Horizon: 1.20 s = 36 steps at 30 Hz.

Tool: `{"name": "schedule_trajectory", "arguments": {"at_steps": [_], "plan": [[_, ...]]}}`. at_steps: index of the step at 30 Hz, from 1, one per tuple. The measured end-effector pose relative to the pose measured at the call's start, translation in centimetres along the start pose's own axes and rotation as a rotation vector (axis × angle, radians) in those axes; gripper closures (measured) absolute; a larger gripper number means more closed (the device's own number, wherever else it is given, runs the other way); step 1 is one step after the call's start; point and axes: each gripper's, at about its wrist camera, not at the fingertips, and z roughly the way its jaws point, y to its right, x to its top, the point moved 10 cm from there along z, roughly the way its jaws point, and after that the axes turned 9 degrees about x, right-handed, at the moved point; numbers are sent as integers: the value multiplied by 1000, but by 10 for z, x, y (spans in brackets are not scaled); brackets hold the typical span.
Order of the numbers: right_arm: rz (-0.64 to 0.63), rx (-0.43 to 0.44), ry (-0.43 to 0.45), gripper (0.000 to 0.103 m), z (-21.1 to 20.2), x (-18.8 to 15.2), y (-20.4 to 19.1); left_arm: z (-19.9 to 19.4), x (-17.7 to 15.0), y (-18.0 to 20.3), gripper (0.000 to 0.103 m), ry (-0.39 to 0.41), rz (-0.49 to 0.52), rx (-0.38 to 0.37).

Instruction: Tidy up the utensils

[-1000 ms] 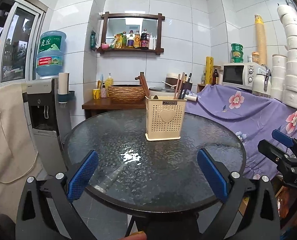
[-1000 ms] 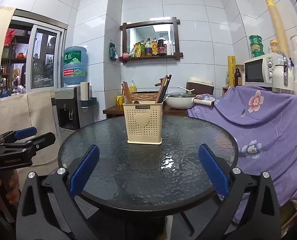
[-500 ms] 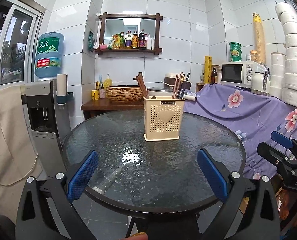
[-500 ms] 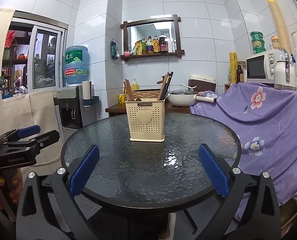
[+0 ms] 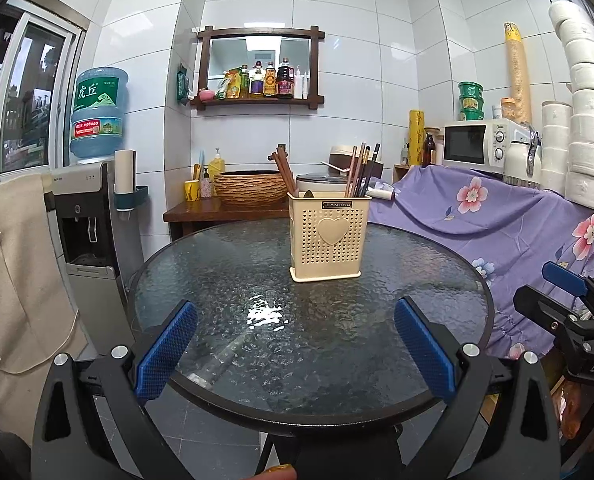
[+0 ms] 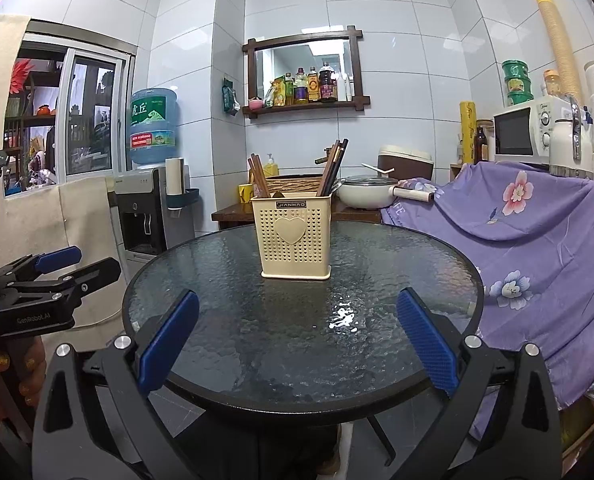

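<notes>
**Utensil holder stands alone on glass tabletop as both tools hang spread and empty**

Left wrist view: the cream utensil holder (image 5: 329,238), perforated and marked with a raised heart, stands upright on the round glass tabletop (image 5: 225,280), toward its far side and slightly right of centre. Brown chopsticks (image 5: 285,172) lean out of its left compartment; a darker bundle of chopsticks (image 5: 363,170) rises from the right one. The left tool (image 5: 295,346) hovers at the near rim of the tabletop, its blue-padded fingers (image 5: 165,350) spread wide, gripping nothing and touching nothing. The right tool (image 5: 565,304) shows at the right edge, off the tabletop, in front of a purple floral cloth (image 5: 497,220).

Right wrist view: the utensil holder (image 6: 295,236) sits near the middle of the far half of the tabletop (image 6: 397,280), well apart from the right tool (image 6: 297,344), whose blue pads (image 6: 427,340) are likewise held wide apart with nothing between them. The left tool (image 6: 57,276) appears at the left edge, held in a hand (image 6: 13,376), clear of the tabletop, beside a water dispenser (image 6: 145,208).
</notes>
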Motion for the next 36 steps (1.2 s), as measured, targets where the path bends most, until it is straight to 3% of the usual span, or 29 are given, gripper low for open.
{"name": "schedule_trajectory", "arguments": {"at_steps": [36], "plan": [[5, 4, -9, 6, 1, -4, 0, 1, -1, 1, 6, -2, -7, -5]]}}
